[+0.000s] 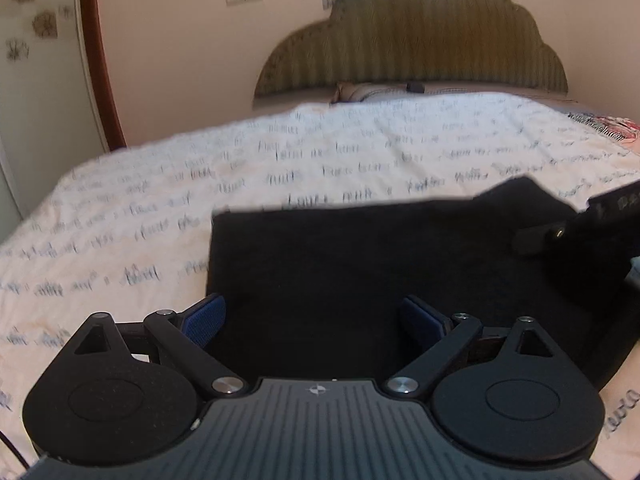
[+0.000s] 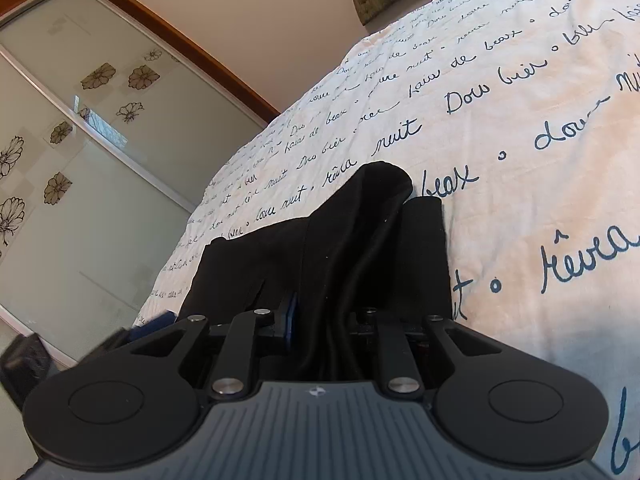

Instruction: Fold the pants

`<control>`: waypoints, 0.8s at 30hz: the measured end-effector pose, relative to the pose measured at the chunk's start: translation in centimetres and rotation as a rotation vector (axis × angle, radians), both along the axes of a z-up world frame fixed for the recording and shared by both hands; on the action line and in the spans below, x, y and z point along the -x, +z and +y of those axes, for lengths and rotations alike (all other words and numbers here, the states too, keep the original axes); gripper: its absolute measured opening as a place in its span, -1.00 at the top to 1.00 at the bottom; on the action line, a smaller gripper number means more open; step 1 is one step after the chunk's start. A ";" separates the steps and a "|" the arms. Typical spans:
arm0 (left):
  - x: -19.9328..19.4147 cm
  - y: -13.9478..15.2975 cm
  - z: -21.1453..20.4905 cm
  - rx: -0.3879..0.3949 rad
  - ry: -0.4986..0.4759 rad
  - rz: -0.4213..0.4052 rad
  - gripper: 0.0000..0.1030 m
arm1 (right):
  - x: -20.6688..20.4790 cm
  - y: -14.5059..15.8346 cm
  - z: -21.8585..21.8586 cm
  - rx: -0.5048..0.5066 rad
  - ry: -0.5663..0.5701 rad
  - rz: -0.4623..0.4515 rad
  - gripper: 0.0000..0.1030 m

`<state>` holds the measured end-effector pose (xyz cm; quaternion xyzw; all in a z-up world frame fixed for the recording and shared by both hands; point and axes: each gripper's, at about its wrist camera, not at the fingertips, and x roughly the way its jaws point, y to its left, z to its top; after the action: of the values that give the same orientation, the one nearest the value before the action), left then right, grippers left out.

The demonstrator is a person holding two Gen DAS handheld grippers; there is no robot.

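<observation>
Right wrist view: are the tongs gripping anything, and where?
Yes. The right tongs are shut on a bunched fold of the black fabric pants near their edge. The left tongs are open, holding nothing.

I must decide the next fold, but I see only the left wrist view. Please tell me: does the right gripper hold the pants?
Observer: Yes, the right gripper is shut on bunched black pants.
Operator: Is the cloth lifted there?
Observer: A fold rises in a hump above the bedspread.
Operator: What is behind it?
Observer: A sliding wardrobe door with flower prints.
</observation>
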<state>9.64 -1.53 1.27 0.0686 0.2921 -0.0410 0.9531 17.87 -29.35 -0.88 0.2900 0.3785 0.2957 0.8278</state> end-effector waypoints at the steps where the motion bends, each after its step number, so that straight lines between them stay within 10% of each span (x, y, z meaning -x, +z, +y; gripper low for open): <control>1: 0.0 -0.2 0.7 0.037 0.011 0.002 -1.00 | 0.0 0.0 0.0 -0.001 0.001 0.000 0.67; 18: -0.8 -0.2 3.2 0.192 0.047 0.058 -1.00 | 0.8 4.4 0.1 0.071 -0.010 -0.096 0.63; 24: -0.8 -0.3 3.1 0.191 0.046 0.056 -1.00 | -0.8 1.4 -1.1 0.065 -0.033 0.012 0.64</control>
<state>10.47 1.61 1.01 -0.0304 0.3148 -0.0485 0.9474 18.64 -30.46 0.48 0.2712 0.3880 0.2677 0.8392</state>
